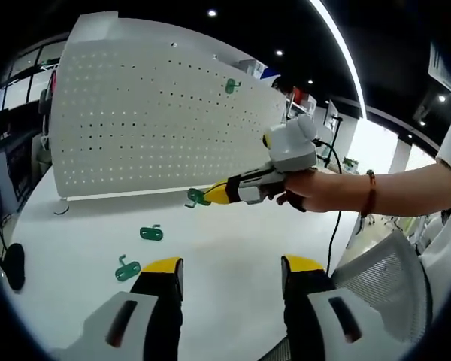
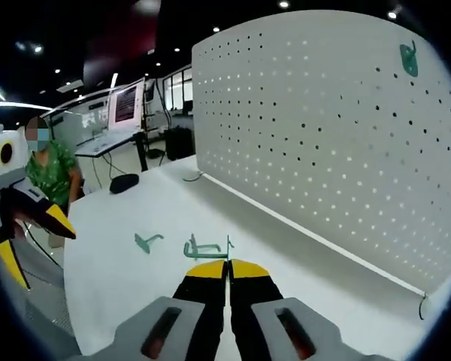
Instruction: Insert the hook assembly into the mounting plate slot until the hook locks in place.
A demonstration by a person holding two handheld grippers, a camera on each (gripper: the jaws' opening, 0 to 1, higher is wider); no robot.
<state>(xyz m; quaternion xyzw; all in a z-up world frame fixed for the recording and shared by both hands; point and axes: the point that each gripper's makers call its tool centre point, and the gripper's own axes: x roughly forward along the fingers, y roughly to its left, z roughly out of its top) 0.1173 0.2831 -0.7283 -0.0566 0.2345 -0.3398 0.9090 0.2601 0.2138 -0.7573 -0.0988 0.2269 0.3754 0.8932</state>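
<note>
Right gripper (image 1: 219, 194): seen in the left gripper view at centre, held in a person's hand (image 1: 316, 189), yellow tips pressed together and pinching a small green plastic hook (image 1: 198, 198) by one end.
Same gripper, own view (image 2: 228, 268): jaws meeting with no gap, green hook (image 2: 207, 247) sticking out past the tips and lying crosswise to them.
Left gripper (image 1: 231, 265): jaws spread wide, holding nothing, hanging over the white table (image 1: 233, 241) on the near side; also showing at the far left of the right gripper view (image 2: 34, 241).
Mounting plate: tall white perforated panel (image 1: 150, 120) standing upright on the table, lying ahead of the held hook and up from it — well apart, not touching.
Hook already mounted: one green hook (image 1: 231, 86) sitting high on the panel near its right edge.
Spare hooks: two green hooks lying flat on the table, one (image 1: 151, 233) nearer the panel, one (image 1: 127, 268) just left of the left jaw.
Nearer hand: right — carrying the piece, pointing toward the panel.
Coming move, judged: calling for a lift and forward reach, hook prongs turning square to the holes.
</note>
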